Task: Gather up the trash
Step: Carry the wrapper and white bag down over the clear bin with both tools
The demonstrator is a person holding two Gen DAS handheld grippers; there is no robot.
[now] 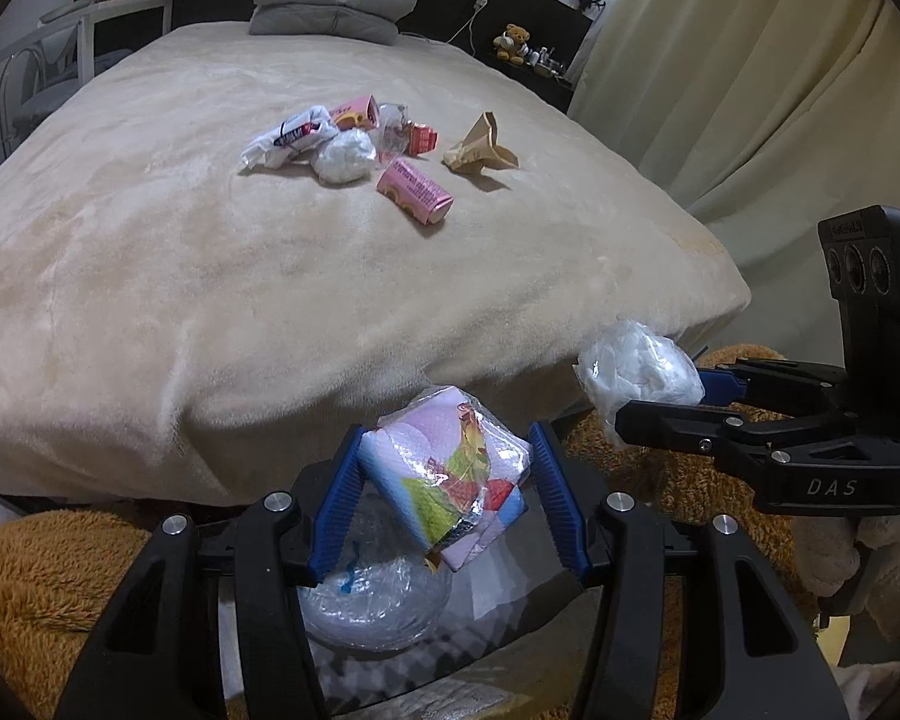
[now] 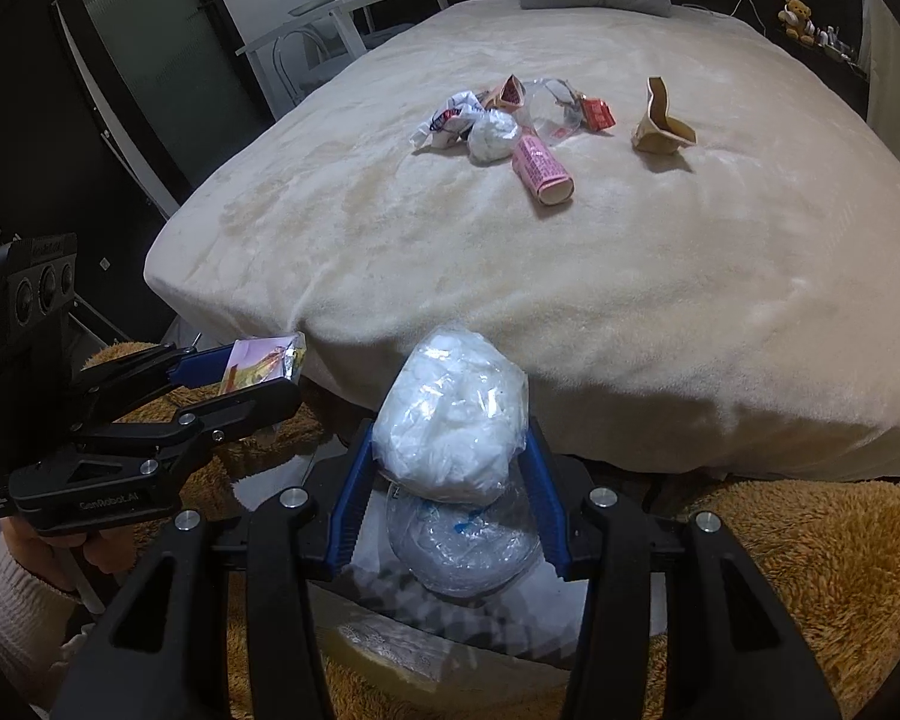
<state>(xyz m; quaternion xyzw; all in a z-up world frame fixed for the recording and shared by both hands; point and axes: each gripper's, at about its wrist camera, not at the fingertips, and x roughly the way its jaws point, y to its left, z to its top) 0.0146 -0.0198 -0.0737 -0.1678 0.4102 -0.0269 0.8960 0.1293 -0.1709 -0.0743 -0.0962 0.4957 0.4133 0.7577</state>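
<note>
My left gripper (image 1: 447,474) is shut on a colourful printed tissue pack (image 1: 450,480), held in front of the bed's near edge. My right gripper (image 2: 450,450) is shut on a white wad in clear plastic (image 2: 450,414); it also shows in the left wrist view (image 1: 642,372). Below both lies a clear crumpled plastic ball (image 2: 462,546) over an opening. On the cream bed (image 1: 270,276) lie more trash: a pink box (image 1: 414,191), a white paper ball (image 1: 345,157), a white wrapper (image 1: 288,138), a clear bag (image 1: 393,126) and a brown paper bag (image 1: 480,147).
A brown fuzzy blanket (image 2: 810,570) surrounds the opening below the grippers. Grey pillows (image 1: 333,3) lie at the bed's head. A white desk and chair (image 2: 342,18) stand left of the bed, curtains (image 1: 750,72) to the right. A teddy bear (image 1: 513,39) sits on the black shelf.
</note>
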